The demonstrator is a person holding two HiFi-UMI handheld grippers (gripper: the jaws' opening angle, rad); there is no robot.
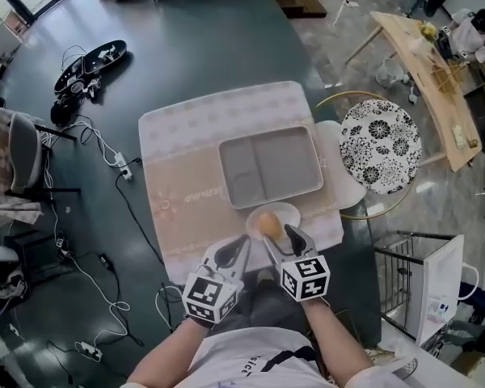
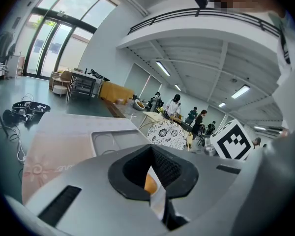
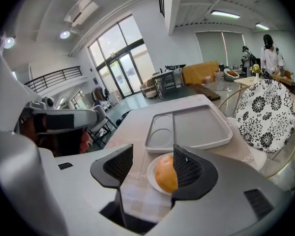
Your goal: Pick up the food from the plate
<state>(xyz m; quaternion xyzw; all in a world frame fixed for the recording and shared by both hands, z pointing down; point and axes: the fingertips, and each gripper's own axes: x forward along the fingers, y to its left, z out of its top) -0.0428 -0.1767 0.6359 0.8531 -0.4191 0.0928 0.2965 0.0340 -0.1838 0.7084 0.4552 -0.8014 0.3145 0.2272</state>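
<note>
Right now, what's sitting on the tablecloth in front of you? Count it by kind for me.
Grey tray: 1
White plate: 1
Food, a round golden piece on the plate: 1
Total: 3

White short-sleeved shirt (image 1: pixel 250 360) with dark lettering; grey left gripper (image 1: pixel 241 245) and right gripper (image 1: pixel 279 237), black ribbed pads (image 3: pixel 189 168), each bearing a black-and-white marker cube (image 1: pixel 305 277).
</note>
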